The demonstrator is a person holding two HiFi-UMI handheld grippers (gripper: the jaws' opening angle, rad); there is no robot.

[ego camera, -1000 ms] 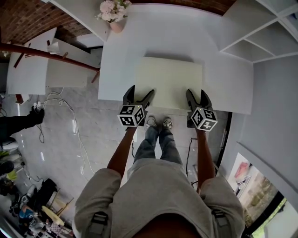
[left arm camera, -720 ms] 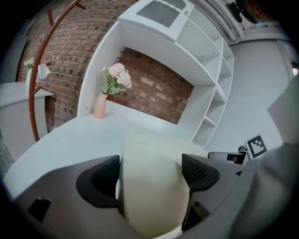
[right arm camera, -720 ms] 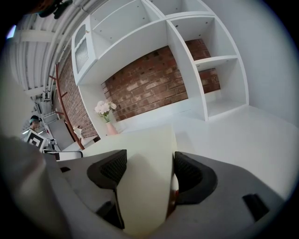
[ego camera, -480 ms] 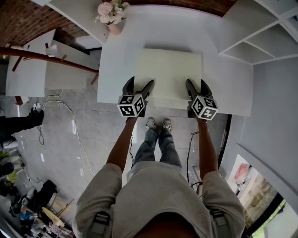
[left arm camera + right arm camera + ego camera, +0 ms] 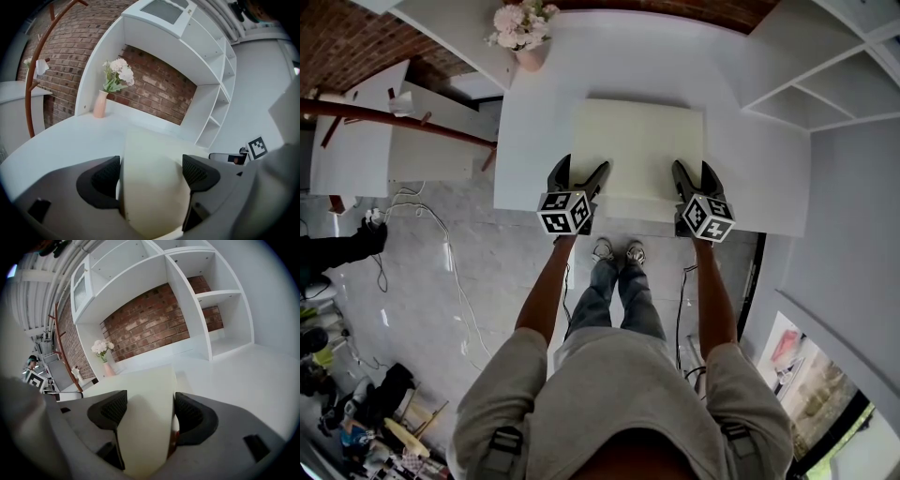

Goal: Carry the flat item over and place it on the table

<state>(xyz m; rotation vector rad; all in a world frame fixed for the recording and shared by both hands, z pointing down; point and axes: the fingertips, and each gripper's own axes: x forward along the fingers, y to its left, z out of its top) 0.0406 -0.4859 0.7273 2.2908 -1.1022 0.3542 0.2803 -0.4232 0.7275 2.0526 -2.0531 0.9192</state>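
A cream flat board (image 5: 637, 150) lies over the white table (image 5: 544, 112), its near edge about level with the table's front edge. My left gripper (image 5: 584, 169) is shut on the board's near left part, and my right gripper (image 5: 694, 171) is shut on its near right part. In the left gripper view the board (image 5: 150, 187) fills the gap between the dark pads of the left gripper (image 5: 151, 173). The right gripper view shows the board (image 5: 145, 427) edge-on in the right gripper (image 5: 146, 411). I cannot tell whether the board rests on the tabletop.
A pink vase of flowers (image 5: 528, 28) stands at the table's far left corner. White shelves (image 5: 806, 66) rise at the right, before a brick wall. A red-brown rack (image 5: 394, 111) and cables on the grey floor (image 5: 441, 272) are at the left.
Both grippers have carried the board a little farther forward over the table. More of the board now lies above the tabletop.
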